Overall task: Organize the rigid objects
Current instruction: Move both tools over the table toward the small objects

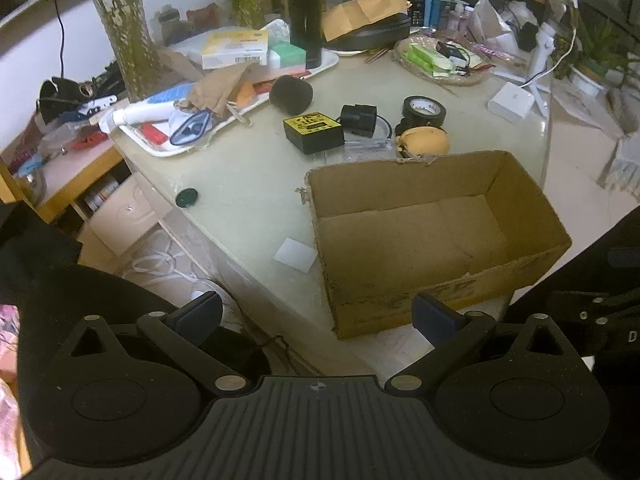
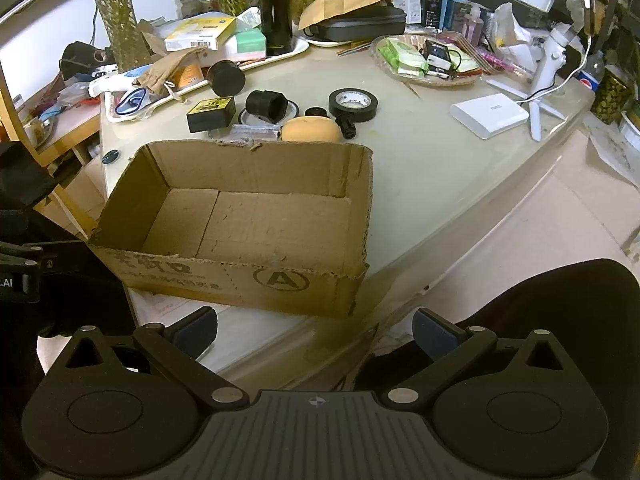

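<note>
Both grippers spread wide above an empty cardboard box (image 2: 240,216)

Left gripper (image 1: 316,316) and right gripper (image 2: 316,330) hold nothing; tape roll (image 2: 353,105), black-and-yellow block (image 2: 211,114) and orange ball (image 2: 311,130) sit just behind the box.

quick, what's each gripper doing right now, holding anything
Left gripper: open, holding nothing.
Right gripper: open, holding nothing.

Open cardboard box (image 2: 256,220) sits empty at the table's near edge, top torn. Right behind it: orange bun-shaped thing (image 2: 311,130), black tape roll (image 2: 353,105), black box with yellow label (image 2: 211,114), and a black cylindrical adapter (image 2: 267,106).
</note>
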### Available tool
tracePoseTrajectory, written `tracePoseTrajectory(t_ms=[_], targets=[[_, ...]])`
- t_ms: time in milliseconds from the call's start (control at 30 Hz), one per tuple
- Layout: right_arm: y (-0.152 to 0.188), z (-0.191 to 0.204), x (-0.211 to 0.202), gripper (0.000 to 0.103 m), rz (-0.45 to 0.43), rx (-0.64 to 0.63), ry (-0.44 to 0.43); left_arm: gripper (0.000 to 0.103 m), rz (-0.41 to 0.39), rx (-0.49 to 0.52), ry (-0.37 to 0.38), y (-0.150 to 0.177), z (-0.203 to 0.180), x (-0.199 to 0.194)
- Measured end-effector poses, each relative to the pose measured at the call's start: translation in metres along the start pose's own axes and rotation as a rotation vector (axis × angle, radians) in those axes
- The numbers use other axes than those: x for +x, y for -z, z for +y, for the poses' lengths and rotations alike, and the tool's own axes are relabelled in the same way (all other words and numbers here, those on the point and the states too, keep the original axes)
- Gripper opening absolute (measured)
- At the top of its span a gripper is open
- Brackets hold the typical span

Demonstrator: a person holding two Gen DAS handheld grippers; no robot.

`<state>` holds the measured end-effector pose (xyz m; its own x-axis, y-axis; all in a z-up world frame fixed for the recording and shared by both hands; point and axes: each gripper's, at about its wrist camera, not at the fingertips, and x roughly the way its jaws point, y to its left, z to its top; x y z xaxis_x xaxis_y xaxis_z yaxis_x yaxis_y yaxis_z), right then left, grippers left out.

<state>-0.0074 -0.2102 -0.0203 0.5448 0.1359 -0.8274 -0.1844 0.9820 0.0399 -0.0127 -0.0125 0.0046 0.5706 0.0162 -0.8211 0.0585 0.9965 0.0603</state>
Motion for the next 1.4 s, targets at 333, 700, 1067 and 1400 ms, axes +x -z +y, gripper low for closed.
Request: tracePoseTrajectory(t_ms=[333, 700, 1067, 1400], targets=[[0.000, 0.000, -0.001, 0.103, -0.001, -0.006, -0.016, 0.103, 0.000, 0.037, 0.026, 0.001, -0.003, -0.002], [-0.002, -0.001, -0.004, 0.103, 0.006, -0.011, -0.030, 0.103, -0.009, 0.021, 0.052, -0.002, 0.000, -0.004], [-0.009, -0.004, -0.001, 0.103, 0.005, -0.005, -0.043, 0.103, -0.022, 0.024, 0.082, -0.009, 0.000, -0.001], [-0.020, -0.011, 0.005, 0.103, 0.011, 0.003, -0.064, 0.103, -0.031, 0.022, 0.100, -0.016, 0.001, 0.003]])
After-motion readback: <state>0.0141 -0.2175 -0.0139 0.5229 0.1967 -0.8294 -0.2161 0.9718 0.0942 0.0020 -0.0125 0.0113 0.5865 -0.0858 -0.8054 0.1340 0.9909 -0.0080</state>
